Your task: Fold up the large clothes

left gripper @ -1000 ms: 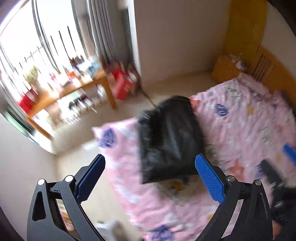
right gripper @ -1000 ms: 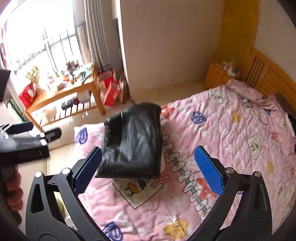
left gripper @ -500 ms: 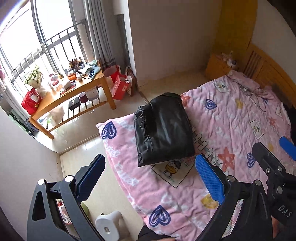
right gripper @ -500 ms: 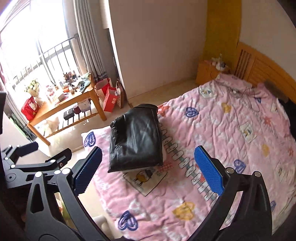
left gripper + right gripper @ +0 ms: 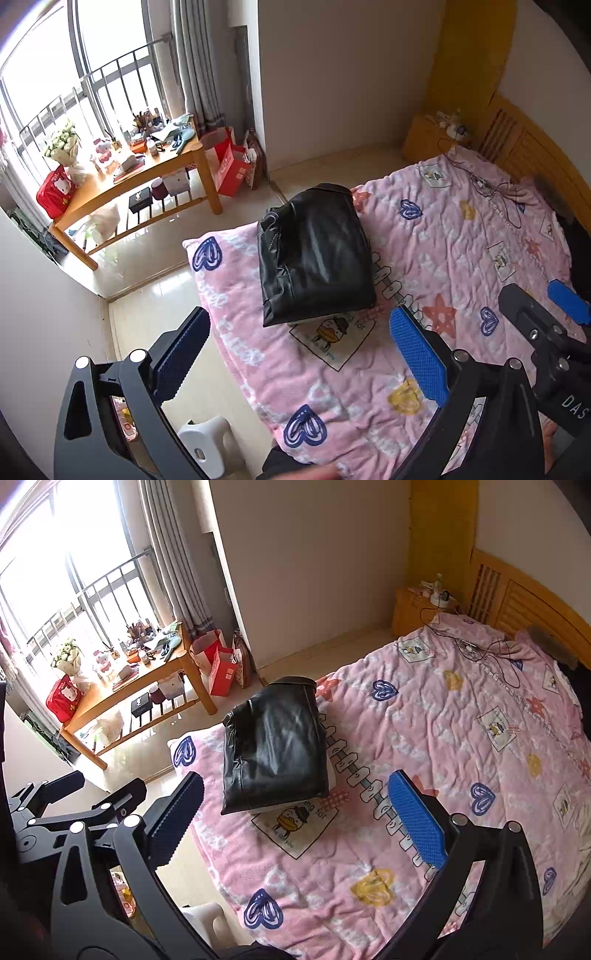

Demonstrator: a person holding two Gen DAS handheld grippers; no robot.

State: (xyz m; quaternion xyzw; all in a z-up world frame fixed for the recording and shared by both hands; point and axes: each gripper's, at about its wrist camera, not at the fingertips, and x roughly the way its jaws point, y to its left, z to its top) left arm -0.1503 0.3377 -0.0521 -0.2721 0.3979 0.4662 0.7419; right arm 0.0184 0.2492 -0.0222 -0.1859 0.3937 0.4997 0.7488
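A black leather garment [image 5: 316,256] lies folded into a compact rectangle near the foot corner of the bed, on the pink blanket [image 5: 443,258]. The same folded garment [image 5: 275,746] shows in the right wrist view on the pink blanket [image 5: 443,746]. My left gripper [image 5: 301,356] hangs well above and short of it, open, with nothing between its blue pads. My right gripper [image 5: 295,821] is likewise raised and open, holding nothing. The right gripper [image 5: 546,325] also appears at the right edge of the left wrist view, and the left gripper [image 5: 74,805] at the left edge of the right wrist view.
A wooden table [image 5: 147,177] crowded with small items stands by the window, red bags [image 5: 229,166] beside it. A white stool [image 5: 203,443] sits on the floor below the bed edge. A wooden headboard [image 5: 524,609], a nightstand [image 5: 417,609] and a cable [image 5: 480,646] lie at the far end.
Both grippers have pulled up and back from the folded garment, so the bed and room look farther away. The garment stays folded in the same place.
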